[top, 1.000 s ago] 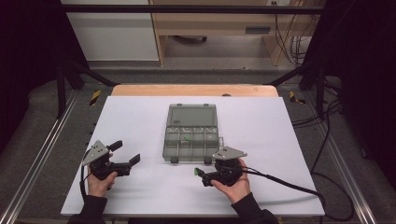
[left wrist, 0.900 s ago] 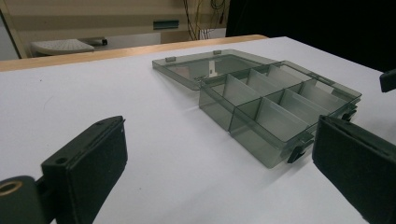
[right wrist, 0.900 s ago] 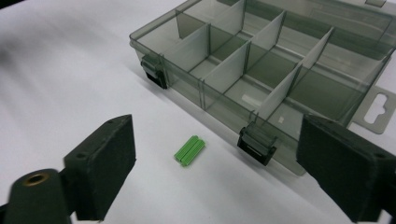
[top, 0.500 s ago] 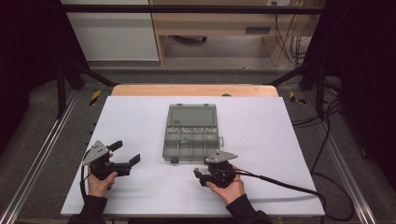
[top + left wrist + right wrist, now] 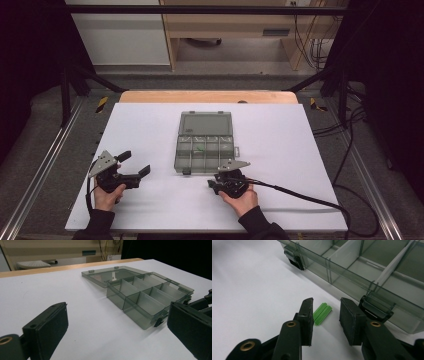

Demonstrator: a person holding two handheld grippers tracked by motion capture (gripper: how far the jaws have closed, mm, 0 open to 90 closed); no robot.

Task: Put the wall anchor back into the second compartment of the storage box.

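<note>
Your right gripper (image 5: pixel 325 312) sits low on the white table (image 5: pixel 300 150), just in front of the smoke-grey compartment box (image 5: pixel 205 150), near its front right latch (image 5: pixel 377 307). Its jaws have just been closing and now stand partway in, w/ the small green ribbed plug (image 5: pixel 322 314) lying on the table between them — the left pad looks to be at or nearly at the plug, the right pad is apart from it, so no grip yet. In the high view the right gripper (image 5: pixel 215 184) is at the box's front edge. The box lid (image 5: pixel 206 122) lies flat, open, behind the compartments; a green bit (image 5: pixel 199 148) sits in one middle compartment.

Your left gripper (image 5: pixel 135 165) is well apart to the left of the box — jaws wide open, nothing between them, aimed across the table toward the box (image 5: pixel 150 295).
</note>
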